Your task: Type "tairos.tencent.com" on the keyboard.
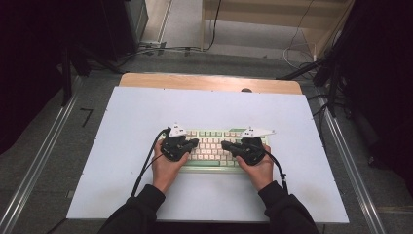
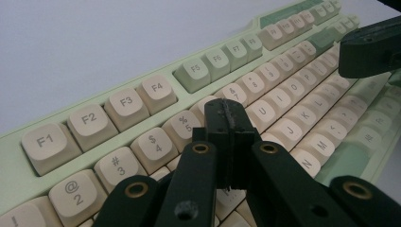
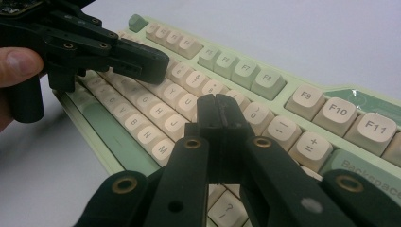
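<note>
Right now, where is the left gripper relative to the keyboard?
In the high view the left gripper hovers over the left half of the keyboard; its own view shows its shut tips above the number row, near the 5 and 6 keys.

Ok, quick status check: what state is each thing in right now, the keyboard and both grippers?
keyboard: flat on the table, keys up, lengthwise across it, no keycaps seen missing.
left gripper: jaws shut with nothing between them, poised over the number and letter rows near the 5 and 6 keys.
right gripper: jaws shut and empty, over the right half near the 9 and 0 keys.
table: white top, keyboard near the person's edge.
</note>
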